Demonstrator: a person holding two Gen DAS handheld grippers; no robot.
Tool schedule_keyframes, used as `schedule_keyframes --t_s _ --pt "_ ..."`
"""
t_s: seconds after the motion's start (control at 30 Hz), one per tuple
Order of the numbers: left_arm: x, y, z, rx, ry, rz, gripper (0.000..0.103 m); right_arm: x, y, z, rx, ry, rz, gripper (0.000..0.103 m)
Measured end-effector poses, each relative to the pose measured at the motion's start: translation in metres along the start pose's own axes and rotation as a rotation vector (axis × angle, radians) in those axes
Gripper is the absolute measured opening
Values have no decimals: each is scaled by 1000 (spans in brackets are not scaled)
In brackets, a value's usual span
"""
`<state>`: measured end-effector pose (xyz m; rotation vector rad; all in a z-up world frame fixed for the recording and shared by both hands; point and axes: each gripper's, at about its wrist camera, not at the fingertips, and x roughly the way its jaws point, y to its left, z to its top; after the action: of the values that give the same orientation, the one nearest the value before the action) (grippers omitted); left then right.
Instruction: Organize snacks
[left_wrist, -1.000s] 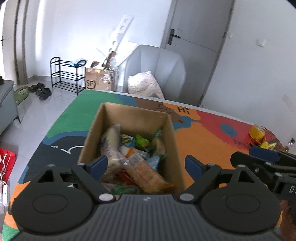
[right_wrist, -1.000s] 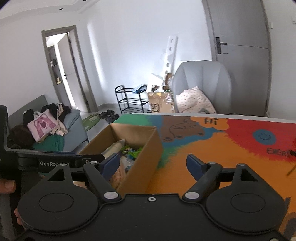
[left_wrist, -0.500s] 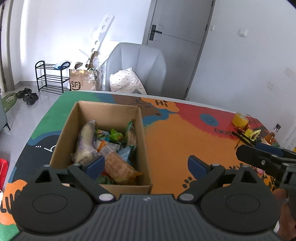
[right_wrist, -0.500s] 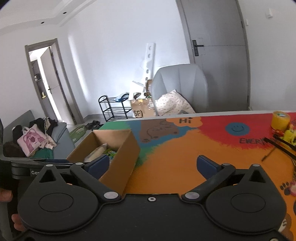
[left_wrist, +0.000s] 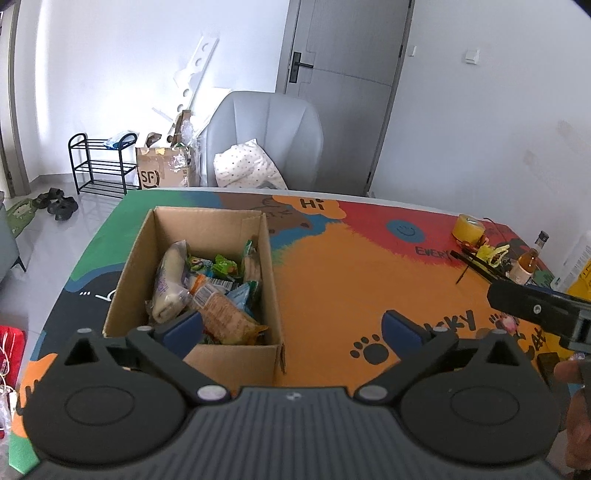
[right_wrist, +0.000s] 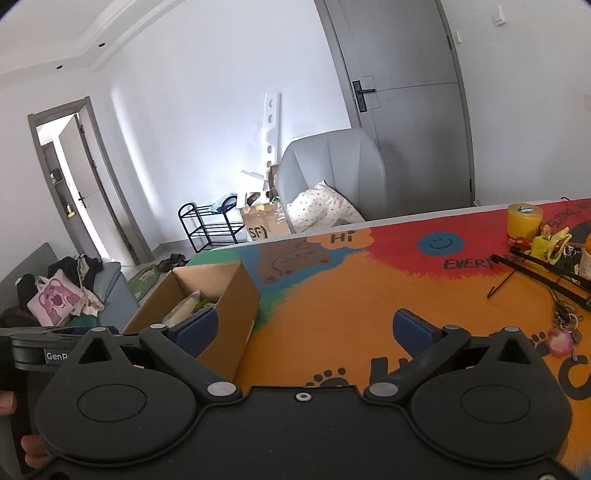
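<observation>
**Both jaws empty, box to the left**

My left gripper (left_wrist: 291, 326) and right gripper (right_wrist: 308, 328) have just been opening; both jaws stand spread wide with nothing between them. The cardboard box (left_wrist: 221, 356) of snack packets (left_wrist: 207, 288) lies just ahead and left of my left jaws, long axis running away from me; my left hand is nearer. Beyond, the colourful worktop (left_wrist: 332, 288), then a grey chair (left_wrist: 266, 133) and door (left_wrist: 343, 74).

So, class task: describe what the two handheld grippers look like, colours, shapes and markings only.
Both the left gripper and the right gripper are matte black, with two round discs, silver pivot pins, angled link arms and blue pads. The left's body is ribbed; white "GenRo" lettering marks its side.
</observation>
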<state>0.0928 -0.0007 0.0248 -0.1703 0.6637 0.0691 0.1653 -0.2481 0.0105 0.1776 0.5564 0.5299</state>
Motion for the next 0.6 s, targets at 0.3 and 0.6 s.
schedule_keyframes --t_s 0.3,0.6 --pt "-29 3 -14 4 -25 5 103 -22 11 -7 -19 -5 30 103" --pt "-68 21 -18 -8 -71 18 103 -47 24 -8 -30 -14 28 103"
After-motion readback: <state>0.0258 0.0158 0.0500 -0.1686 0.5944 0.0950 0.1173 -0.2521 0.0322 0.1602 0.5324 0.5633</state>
